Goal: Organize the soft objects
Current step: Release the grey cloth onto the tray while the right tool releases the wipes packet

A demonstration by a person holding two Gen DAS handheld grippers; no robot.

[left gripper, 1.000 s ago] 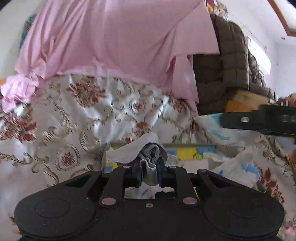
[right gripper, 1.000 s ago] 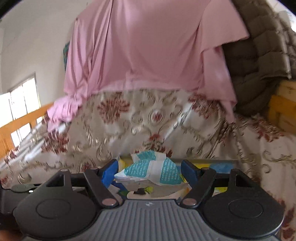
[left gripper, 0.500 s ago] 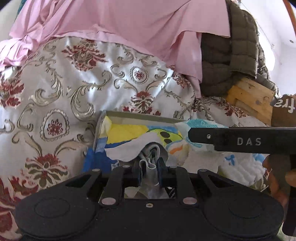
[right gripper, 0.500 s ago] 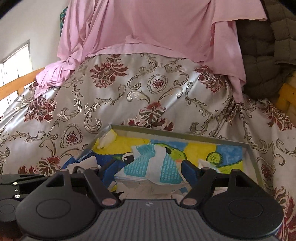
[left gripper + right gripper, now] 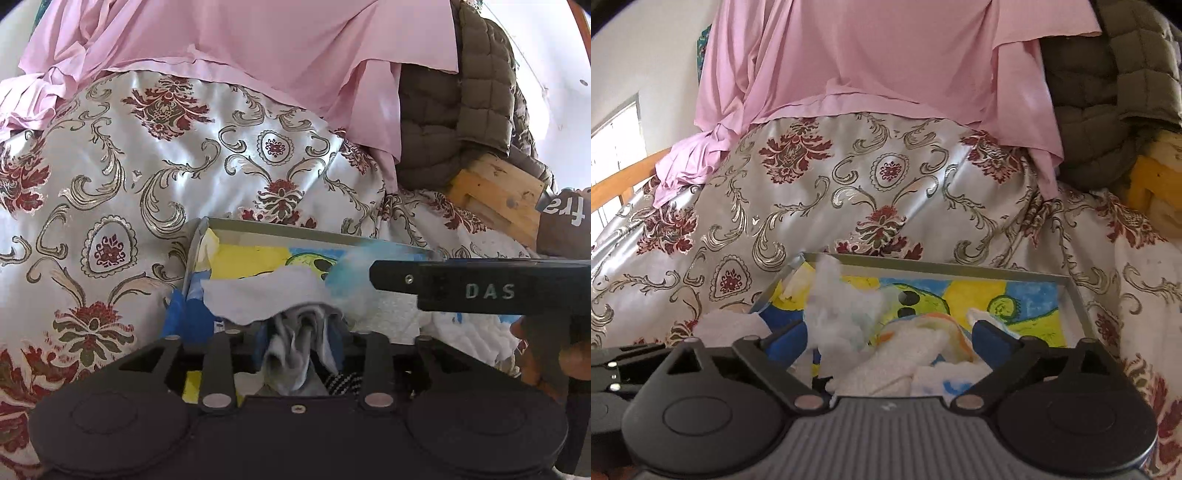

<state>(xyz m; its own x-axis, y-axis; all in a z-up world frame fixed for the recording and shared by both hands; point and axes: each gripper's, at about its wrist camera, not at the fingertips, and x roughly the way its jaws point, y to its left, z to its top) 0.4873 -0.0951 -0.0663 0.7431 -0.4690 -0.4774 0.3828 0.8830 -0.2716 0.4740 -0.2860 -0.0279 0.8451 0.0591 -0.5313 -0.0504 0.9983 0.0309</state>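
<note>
A shallow tray (image 5: 942,264) with a bright yellow, blue and green picture on its floor lies on the bed. My left gripper (image 5: 297,343) is over the tray's near left corner (image 5: 199,236). Its jaws are opening, and a crumpled grey and white cloth (image 5: 291,354) hangs blurred between the blue pads. My right gripper (image 5: 892,338) is over the tray with its jaws opening very wide. A blurred white soft piece (image 5: 842,317) drops between them, untouched by either pad. White towels (image 5: 897,358) lie piled in the tray below.
A floral satin bedcover (image 5: 849,184) rises behind the tray, with a pink sheet (image 5: 886,55) draped over it. An olive quilted jacket (image 5: 1108,92) and a wooden bed frame (image 5: 495,195) are at the right. A black bar marked DAS (image 5: 480,290) crosses the left wrist view.
Both views tipped down onto the tray. The right jaws spread apart and the teal-printed packet left them. The left jaws widened around the grey cloth.
</note>
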